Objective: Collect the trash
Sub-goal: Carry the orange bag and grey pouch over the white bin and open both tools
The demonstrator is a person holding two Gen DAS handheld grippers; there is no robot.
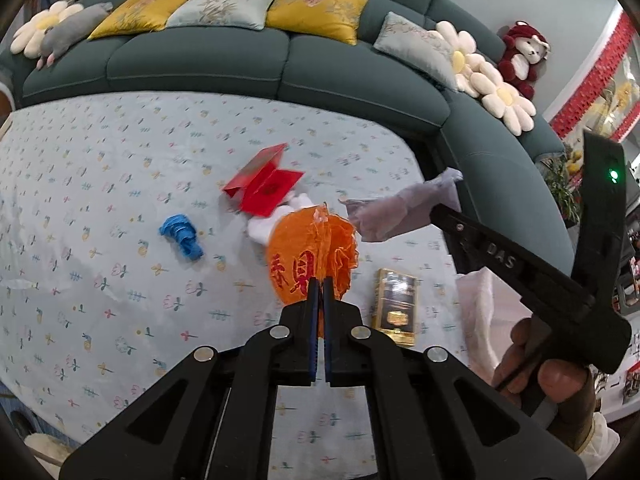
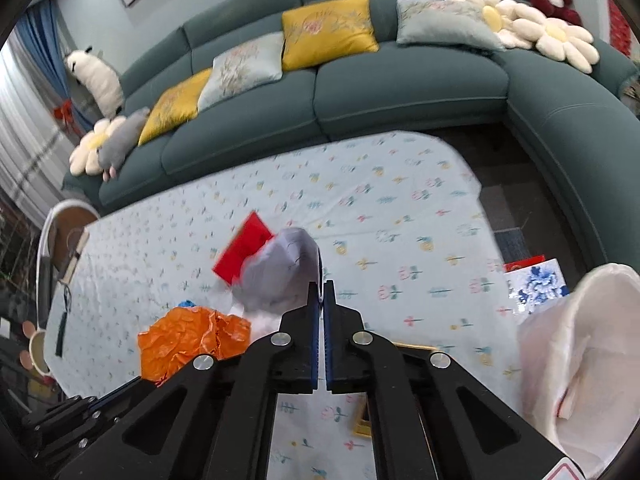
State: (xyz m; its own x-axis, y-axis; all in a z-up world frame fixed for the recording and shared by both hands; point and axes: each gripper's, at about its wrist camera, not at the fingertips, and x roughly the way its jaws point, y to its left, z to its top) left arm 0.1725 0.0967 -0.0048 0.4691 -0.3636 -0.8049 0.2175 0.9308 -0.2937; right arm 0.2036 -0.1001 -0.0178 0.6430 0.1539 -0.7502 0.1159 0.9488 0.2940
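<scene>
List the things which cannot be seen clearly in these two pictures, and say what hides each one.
- White crumpled tissue: left wrist view, mostly covered by the orange crinkled plastic wrapper.
- Blue crumpled wrapper: right wrist view, only a tip shows behind the orange wrapper.
- Gold rectangular box: right wrist view, hidden by the right claw.
- Red folded envelope: right wrist view, blurred, partly behind the pale grey crumpled paper.

Both grippers are matte black with cut-out linkage arms, silver round rivets and blue ribbed pads lining the fingers. The right gripper [image 1: 444, 210] carries raised "DAS" lettering and a green light; a white cuff [image 1: 600, 444] shows at the wrist.
</scene>
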